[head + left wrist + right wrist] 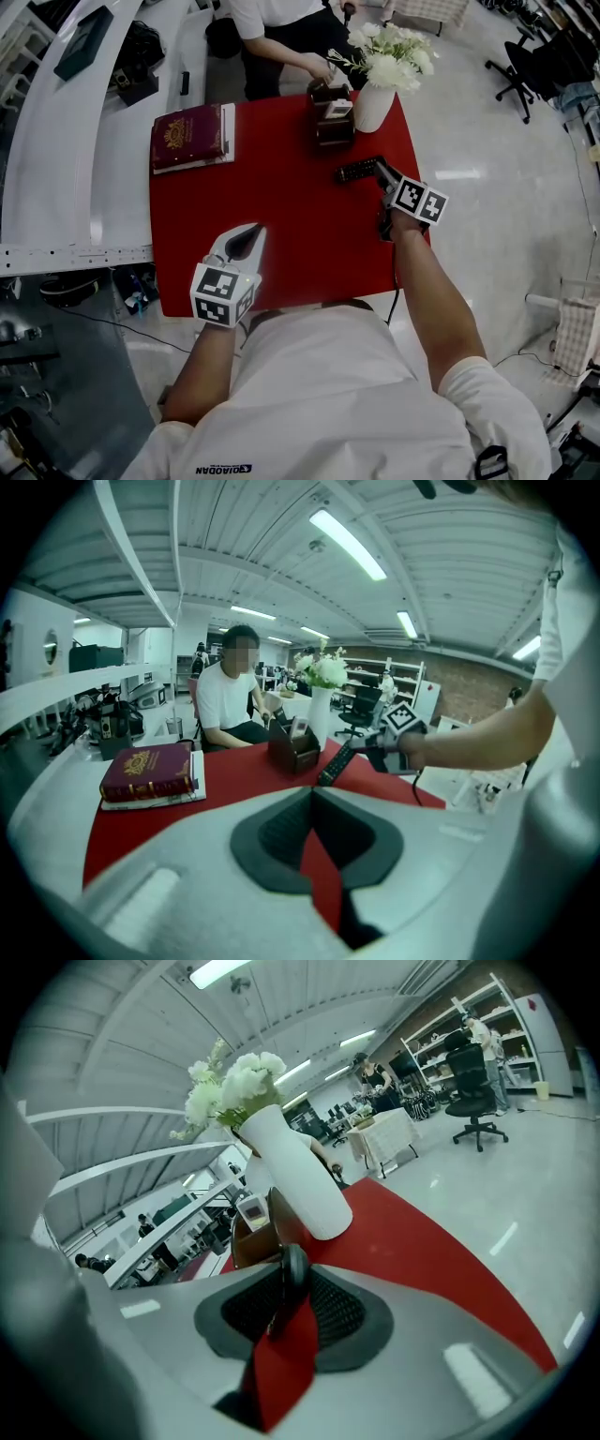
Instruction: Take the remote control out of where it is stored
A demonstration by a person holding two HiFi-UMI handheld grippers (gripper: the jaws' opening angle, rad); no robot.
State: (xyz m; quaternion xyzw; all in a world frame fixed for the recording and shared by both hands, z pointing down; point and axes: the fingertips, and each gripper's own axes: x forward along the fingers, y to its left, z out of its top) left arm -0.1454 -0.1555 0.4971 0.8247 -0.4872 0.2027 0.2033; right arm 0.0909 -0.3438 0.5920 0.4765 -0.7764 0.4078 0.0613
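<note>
A black remote control (358, 171) hangs just above the red table (281, 225), in front of a brown storage box (334, 122) at the far edge. My right gripper (380, 172) is shut on its near end. In the right gripper view the remote (291, 1274) shows edge-on, pinched between the pads, with the box (251, 1239) behind it; a small white device stays in the box. My left gripper (251, 234) hovers over the near left of the table, shut and empty. From the left gripper view the remote (335, 764) slants down beside the box (292, 747).
A white vase (371, 106) of white flowers stands right of the box. A dark red book (190, 137) lies on papers at the far left corner. A person (281, 23) sits at the far side, one hand near the box. A white counter runs along the left.
</note>
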